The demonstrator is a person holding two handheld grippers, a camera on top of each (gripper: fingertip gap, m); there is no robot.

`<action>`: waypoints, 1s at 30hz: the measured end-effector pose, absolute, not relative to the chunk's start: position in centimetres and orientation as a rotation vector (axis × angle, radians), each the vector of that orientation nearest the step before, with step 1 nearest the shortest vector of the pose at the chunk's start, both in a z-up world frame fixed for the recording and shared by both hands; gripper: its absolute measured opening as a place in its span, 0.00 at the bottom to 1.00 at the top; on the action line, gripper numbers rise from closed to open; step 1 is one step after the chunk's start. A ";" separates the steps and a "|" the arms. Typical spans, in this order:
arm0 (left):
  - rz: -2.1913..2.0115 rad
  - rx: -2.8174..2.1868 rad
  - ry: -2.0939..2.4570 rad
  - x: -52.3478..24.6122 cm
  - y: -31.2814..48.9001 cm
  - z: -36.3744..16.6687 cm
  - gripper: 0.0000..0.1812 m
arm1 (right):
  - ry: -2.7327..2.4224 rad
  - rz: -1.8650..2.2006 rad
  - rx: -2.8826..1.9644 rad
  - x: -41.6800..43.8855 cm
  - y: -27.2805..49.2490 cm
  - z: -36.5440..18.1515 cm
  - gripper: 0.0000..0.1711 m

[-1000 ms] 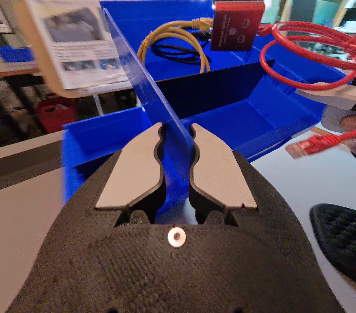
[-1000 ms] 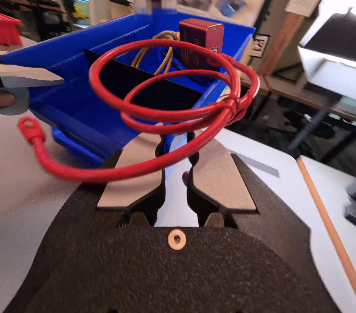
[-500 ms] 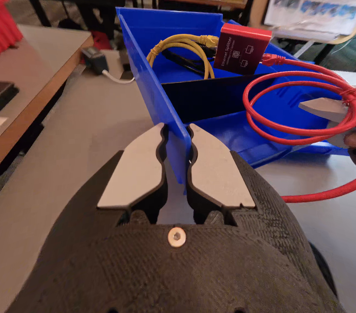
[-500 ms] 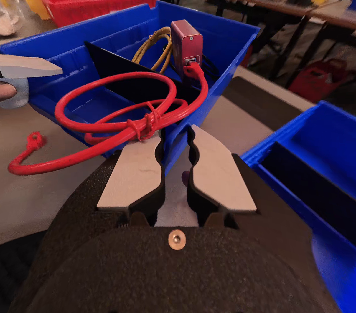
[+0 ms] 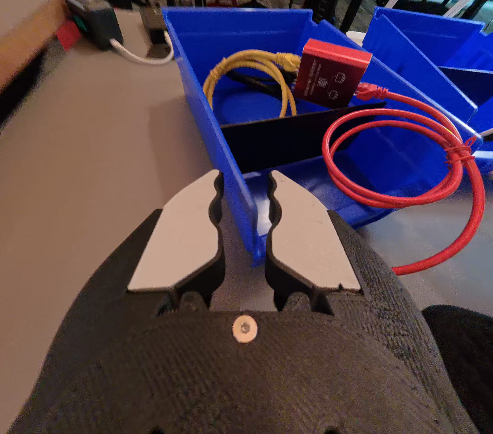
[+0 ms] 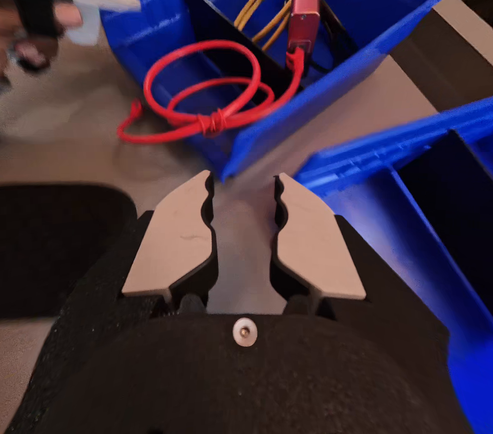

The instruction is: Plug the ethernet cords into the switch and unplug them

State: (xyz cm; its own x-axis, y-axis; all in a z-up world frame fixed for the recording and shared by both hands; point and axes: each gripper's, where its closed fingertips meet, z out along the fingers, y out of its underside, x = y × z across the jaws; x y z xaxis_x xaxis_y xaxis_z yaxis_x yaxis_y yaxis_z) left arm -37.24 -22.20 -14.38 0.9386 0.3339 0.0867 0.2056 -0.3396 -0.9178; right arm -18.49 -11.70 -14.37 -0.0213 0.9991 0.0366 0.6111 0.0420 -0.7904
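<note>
Red cord (image 5: 400, 175) is plugged at one end into the red switch box (image 5: 330, 74), which leans up in the back part of the blue bin (image 5: 202, 90). From the plug the cord runs over the black divider (image 5: 280, 138), makes a few loops tied with a red twist tie, and hangs over the front of the bin. Its other end lies loose on the gray table (image 5: 93, 154); in my right wrist view I can see that free plug on the table just past the bin's front. A yellow cord (image 5: 248, 74) sits coiled in the back part next to the switch box, and its plug is right against the box, but I cannot tell if it is pushed in. A black cord lies under it. My left gripper (image 5: 244, 178) is let go: its two fingers stand on both sides of the bin's side wall, with gaps between them and the wall. My right gripper (image 6: 243, 178) is also loose and holds nothing; the near corner of the bin is just ahead of its tips. A second blue bin (image 6: 400, 207) stands to the right, close to my right gripper. In my right wrist view the left gripper shows blurry at the far left, beside the bin.
</note>
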 end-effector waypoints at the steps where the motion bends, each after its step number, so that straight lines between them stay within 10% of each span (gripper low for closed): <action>1: 0.218 -1.929 -0.331 -37.4 -22.6 -13.4 0.18 | -1.753 0.732 -1.621 -16.7 -10.9 -14.4 0.27; 10: 0.268 -2.530 0.600 -30.6 -21.6 -17.1 0.22 | -2.152 -0.037 -1.545 -10.0 -3.3 -20.6 0.38; 14: 0.324 -2.733 0.845 -30.4 -21.2 -20.3 0.22 | -2.177 0.002 -1.616 -10.2 -3.0 -22.6 0.18; 30: 0.173 -2.863 0.859 -26.7 -17.9 -22.5 0.14 | -1.932 -0.056 -1.822 7.1 0.3 -21.9 0.18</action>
State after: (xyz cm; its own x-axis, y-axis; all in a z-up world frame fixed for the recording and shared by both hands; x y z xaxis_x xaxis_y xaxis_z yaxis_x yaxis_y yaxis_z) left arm -26.67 -17.92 -22.54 0.8296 -0.5372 -0.1522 -0.5543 -0.8253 -0.1079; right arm 7.07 0.29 -21.93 0.0023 0.9303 0.3668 0.9499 0.1126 -0.2915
